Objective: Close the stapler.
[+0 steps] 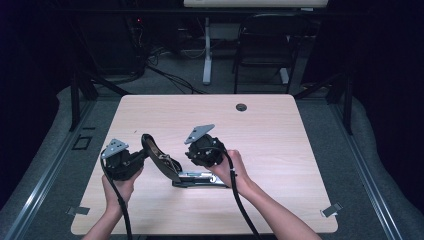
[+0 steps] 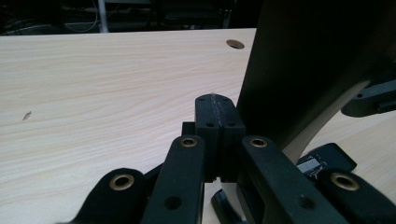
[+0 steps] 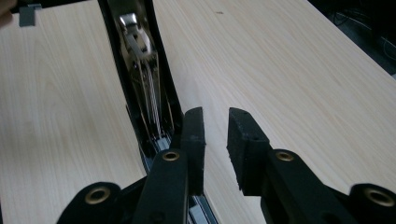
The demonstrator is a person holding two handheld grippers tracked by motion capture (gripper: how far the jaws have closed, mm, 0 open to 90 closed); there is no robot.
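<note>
Stapler (image 1: 170, 167) swung open on the worktop (image 1: 270, 130); left claw (image 1: 131, 162) clenched empty beside its raised lid, right claw (image 3: 215, 140) released by the magazine. Likely hazard: unsupported lid snapping down, or base skidding if nudged.

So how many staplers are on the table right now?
1. A black stapler lies near the table's front middle between the two grippers, its top arm swung open up toward the left gripper. Nothing seems hidden.
</note>
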